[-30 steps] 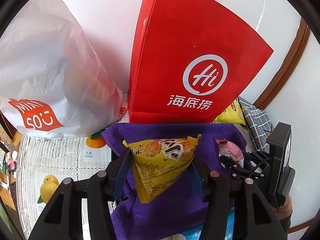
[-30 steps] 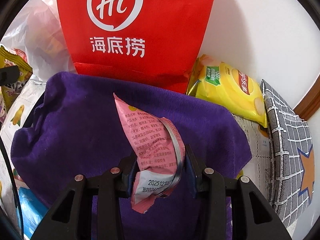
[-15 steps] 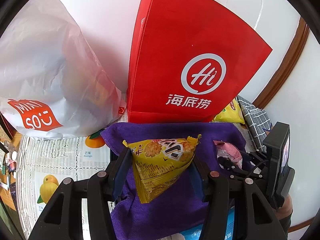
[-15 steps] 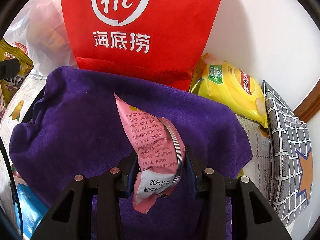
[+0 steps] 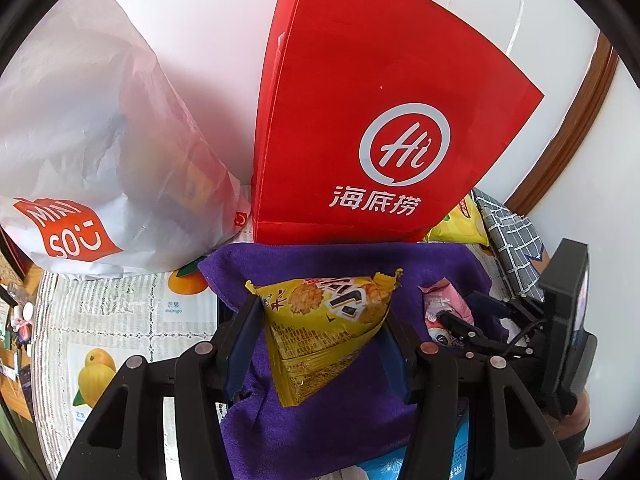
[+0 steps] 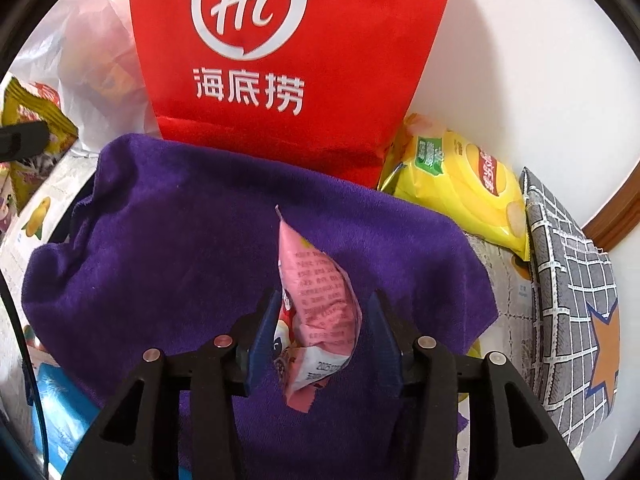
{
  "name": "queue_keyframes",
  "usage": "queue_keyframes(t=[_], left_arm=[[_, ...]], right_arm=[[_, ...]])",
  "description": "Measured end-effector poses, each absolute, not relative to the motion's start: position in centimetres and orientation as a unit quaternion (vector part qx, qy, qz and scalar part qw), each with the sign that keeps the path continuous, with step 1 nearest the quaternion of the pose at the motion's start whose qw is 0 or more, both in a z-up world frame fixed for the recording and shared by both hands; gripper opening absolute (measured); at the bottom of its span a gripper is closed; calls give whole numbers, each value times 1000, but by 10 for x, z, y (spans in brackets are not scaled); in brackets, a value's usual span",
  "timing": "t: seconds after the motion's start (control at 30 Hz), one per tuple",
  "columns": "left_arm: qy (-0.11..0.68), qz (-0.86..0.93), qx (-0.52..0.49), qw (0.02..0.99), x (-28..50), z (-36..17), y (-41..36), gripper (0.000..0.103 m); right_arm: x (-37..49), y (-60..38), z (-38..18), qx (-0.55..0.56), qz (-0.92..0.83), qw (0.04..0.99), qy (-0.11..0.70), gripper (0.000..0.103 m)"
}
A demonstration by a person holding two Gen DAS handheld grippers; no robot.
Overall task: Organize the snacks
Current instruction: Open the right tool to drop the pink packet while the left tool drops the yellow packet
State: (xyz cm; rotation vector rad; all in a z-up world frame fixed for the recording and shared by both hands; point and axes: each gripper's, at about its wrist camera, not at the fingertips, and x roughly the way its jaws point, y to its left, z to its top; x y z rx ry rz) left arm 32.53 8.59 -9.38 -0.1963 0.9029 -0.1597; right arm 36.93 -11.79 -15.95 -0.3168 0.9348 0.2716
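My left gripper (image 5: 320, 305) is shut on a yellow snack packet (image 5: 316, 344), held above a purple towel (image 5: 340, 420). My right gripper (image 6: 323, 296) hovers over the same purple towel (image 6: 180, 220); its jaws are opening around a pink snack packet (image 6: 316, 280). The pink packet leans on the left pad and a gap shows at the right pad. In the left wrist view the right gripper (image 5: 460, 320) and pink packet (image 5: 440, 304) sit just to the right of the yellow one.
A red paper bag (image 6: 280, 60) stands against the wall behind the towel, with a white plastic bag (image 5: 80, 140) to its left. A yellow chips bag (image 6: 460, 184) and a grey checked cushion (image 6: 572, 300) lie at the right. A fruit-print tablecloth (image 5: 120, 320) covers the table.
The right jaws have spread apart, and the pink packet has sunk and turned narrower between them. The left gripper and its yellow packet have not moved.
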Motion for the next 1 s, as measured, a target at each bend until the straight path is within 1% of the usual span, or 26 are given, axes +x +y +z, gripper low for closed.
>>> queue_keyframes(t=[0.03, 0.17, 0.23, 0.43, 1.0], left_arm=[[436, -77, -95, 892, 326, -95, 85, 53], [441, -78, -94, 889, 328, -99, 82, 53], [446, -77, -94, 887, 330, -102, 80, 53], [468, -71, -84, 877, 336, -114, 71, 53], [527, -56, -41, 847, 346, -145, 53, 53]], right_arm=[[367, -119, -155, -150, 131, 874, 443, 53], [361, -122, -141, -144, 134, 882, 428, 56], [358, -123, -134, -140, 136, 886, 420, 59], [353, -126, -119, -137, 135, 894, 405, 63], [350, -130, -111, -131, 131, 902, 390, 63]])
